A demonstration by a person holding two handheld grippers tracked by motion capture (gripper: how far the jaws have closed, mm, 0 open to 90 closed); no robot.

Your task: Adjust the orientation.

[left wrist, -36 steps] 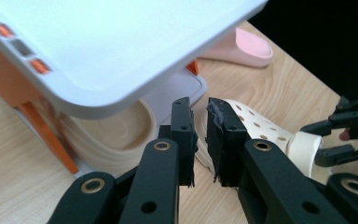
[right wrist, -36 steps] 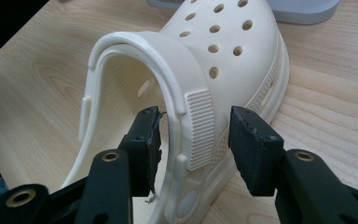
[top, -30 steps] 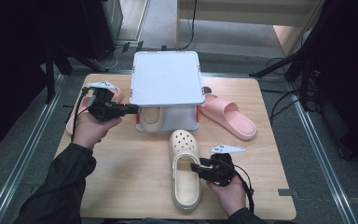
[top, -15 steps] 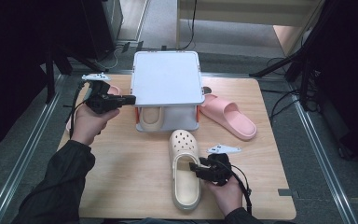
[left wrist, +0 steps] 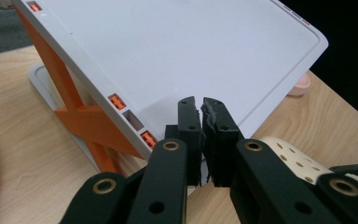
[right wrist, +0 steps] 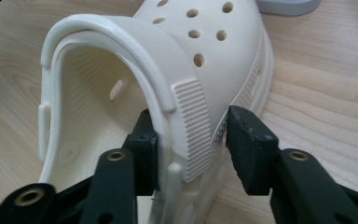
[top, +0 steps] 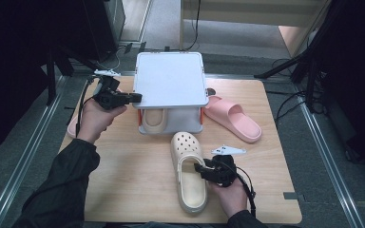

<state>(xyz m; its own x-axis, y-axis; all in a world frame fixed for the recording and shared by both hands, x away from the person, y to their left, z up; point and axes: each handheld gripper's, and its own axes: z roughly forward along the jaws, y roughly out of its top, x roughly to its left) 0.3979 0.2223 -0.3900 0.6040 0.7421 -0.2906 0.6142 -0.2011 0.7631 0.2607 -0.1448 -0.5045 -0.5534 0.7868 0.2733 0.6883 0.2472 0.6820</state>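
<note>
A cream clog (top: 185, 142) lies toe-away at the table's front centre. My right gripper (top: 198, 168) straddles its right side wall (right wrist: 191, 116). Its jaws have just been closing: the inner pad sits against the wall, while the outer pad (right wrist: 244, 135) stands slightly apart from it. A white shoe rack (top: 170, 78) with orange braces stands at the back centre, with a second cream clog (top: 153, 118) on its lower shelf. My left gripper (top: 135, 97) is level with the rack's top at its left edge (left wrist: 200, 105). Its jaws have just been closing and are shut on nothing.
One pink slide (top: 233, 118) lies right of the rack. Another pink slide (top: 72, 127) peeks out behind the left hand. The wooden table (top: 133, 166) has bare room at the front left. Dark stands and cables surround the table.
The left hand and its gripper moved toward the table's far side and a little up along the rack's left edge. The right hand stayed at the clog.
</note>
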